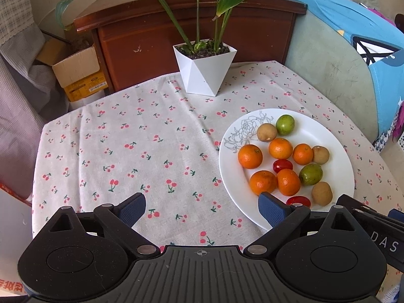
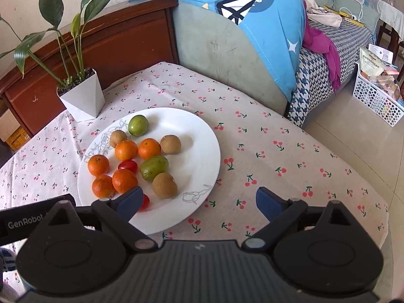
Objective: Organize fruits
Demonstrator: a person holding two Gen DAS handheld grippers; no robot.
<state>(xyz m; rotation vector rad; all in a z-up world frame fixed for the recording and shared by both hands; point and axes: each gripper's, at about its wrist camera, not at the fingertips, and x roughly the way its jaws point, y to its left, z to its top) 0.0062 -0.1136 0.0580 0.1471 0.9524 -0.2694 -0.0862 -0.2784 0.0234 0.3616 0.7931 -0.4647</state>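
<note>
Left gripper [image 1: 202,209] and right gripper [image 2: 198,203] gaping wide, empty; white plate [image 2: 202,156] of mixed fruit beyond

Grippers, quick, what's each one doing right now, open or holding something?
Left gripper: open, holding nothing.
Right gripper: open, holding nothing.
</note>
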